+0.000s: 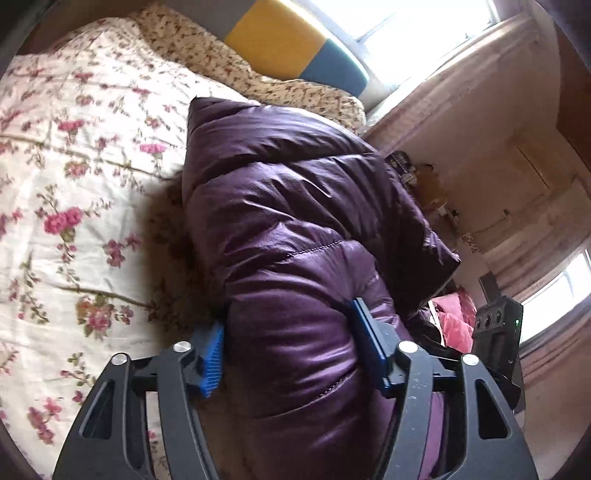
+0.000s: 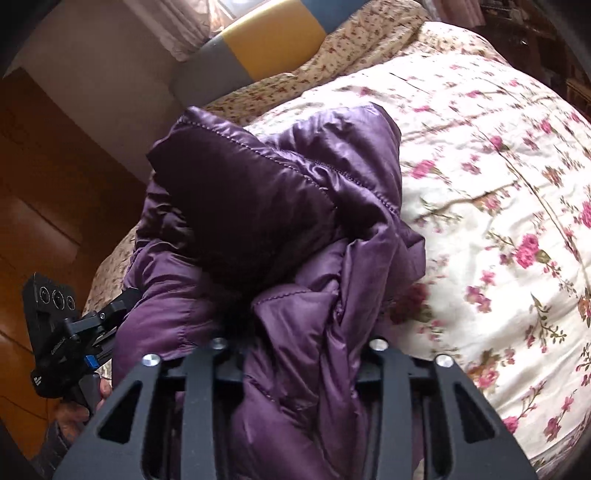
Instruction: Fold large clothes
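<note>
Left wrist: window (image 1: 417, 22), right wrist: hand (image 2: 79, 410)

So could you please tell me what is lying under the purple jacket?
The purple jacket lies bunched on a flowered quilt, which shows all around it on the bed. A dark furry trim peeks out along its edge. Whatever sits directly beneath the jacket is covered.

- No text, label, brand or number can be read with certainty
- Faint white marks are seen on the left gripper's (image 2: 92, 332) black body, too small to be made out
</note>
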{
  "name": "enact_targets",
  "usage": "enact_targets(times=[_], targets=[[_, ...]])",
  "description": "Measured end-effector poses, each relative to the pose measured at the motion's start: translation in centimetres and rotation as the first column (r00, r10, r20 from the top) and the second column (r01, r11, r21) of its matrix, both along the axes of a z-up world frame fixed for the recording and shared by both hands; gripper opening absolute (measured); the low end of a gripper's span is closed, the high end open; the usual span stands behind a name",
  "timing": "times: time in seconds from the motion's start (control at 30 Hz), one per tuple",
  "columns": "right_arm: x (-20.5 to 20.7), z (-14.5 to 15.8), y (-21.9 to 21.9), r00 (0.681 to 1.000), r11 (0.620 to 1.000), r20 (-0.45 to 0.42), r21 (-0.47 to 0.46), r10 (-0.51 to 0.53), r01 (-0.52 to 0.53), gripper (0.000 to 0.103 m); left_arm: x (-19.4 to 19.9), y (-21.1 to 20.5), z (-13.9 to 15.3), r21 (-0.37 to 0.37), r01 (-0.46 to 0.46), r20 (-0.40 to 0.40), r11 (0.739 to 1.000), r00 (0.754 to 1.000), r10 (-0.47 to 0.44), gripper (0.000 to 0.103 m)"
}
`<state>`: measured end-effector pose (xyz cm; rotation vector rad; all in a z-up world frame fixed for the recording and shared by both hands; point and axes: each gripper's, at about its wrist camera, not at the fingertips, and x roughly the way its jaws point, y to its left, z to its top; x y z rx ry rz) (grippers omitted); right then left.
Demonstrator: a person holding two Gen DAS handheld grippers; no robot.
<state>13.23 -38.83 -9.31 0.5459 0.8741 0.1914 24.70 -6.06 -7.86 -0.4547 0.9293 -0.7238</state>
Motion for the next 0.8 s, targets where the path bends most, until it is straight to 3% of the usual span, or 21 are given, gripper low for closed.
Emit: enact_targets(times=[0.2,0.4,0.6,0.8], targets=[[1.9,1.8,7.7,0.986,0.988,0.065,0.011,0.151,-0.152,0.028,-1.3,5.9,3.2,0.000,-0.093,0.079,0.996,0.992,0.093,0.060],[4.7,3.1,18.1,0.936,0.942,0.108,-0.021,0.334,-0.334,0.028,-3.4,15.2,5.7,0.041,-0.272,0.145,0.962,0.954,0.263,0.060],[5.5,2.1,24.1,0.917,0.918,0.081,-0.116,0.389,-0.379,0.029,-4.4,19.9,3.7,0.138,-0.378,0.134,0.915,0.923,0.361,0.060],[4.7,0.4,24.5,0.928,0.920,0.065,-0.168,0.368,-0.353,0.037,-5.3,20.1,1.3,0.198,-0.388,0.136,0.900,0.920,0.367,0.062]])
